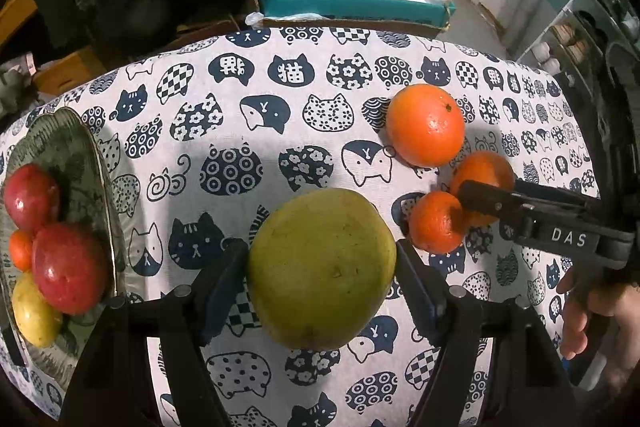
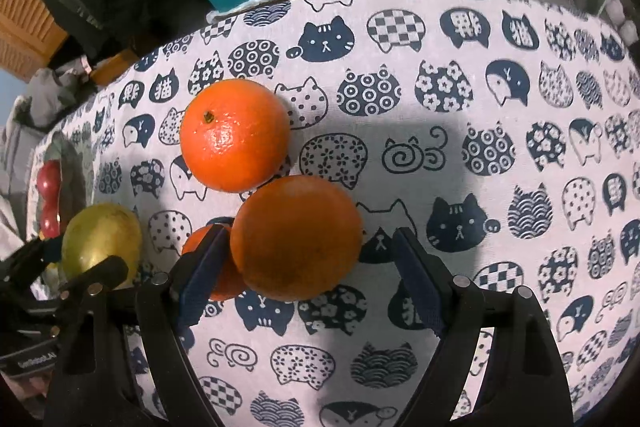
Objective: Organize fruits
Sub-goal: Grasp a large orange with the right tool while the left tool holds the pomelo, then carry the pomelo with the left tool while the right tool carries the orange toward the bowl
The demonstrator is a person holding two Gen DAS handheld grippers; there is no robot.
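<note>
A large yellow-green fruit (image 1: pixel 320 267) sits between the pads of my left gripper (image 1: pixel 320 259), which is shut on it; the same fruit (image 2: pixel 102 243) shows at the left of the right wrist view. My right gripper (image 2: pixel 308 259) is open around a medium orange (image 2: pixel 296 239). Its left pad is at the orange's edge and a gap remains at the right pad. A small tangerine (image 2: pixel 196 243) lies just left of that pad and a bigger orange (image 2: pixel 234 135) lies behind. A green plate (image 1: pixel 80 147) at the left holds red apples (image 1: pixel 68 267), a small orange and a yellow fruit.
A cat-patterned cloth (image 1: pixel 240 147) covers the table. Beyond its far edge stands a teal box (image 1: pixel 348 7) stuffed with plastic bags. A person's hand (image 1: pixel 592 315) holds the right gripper at the lower right. Dark bags and wooden furniture stand at the back left.
</note>
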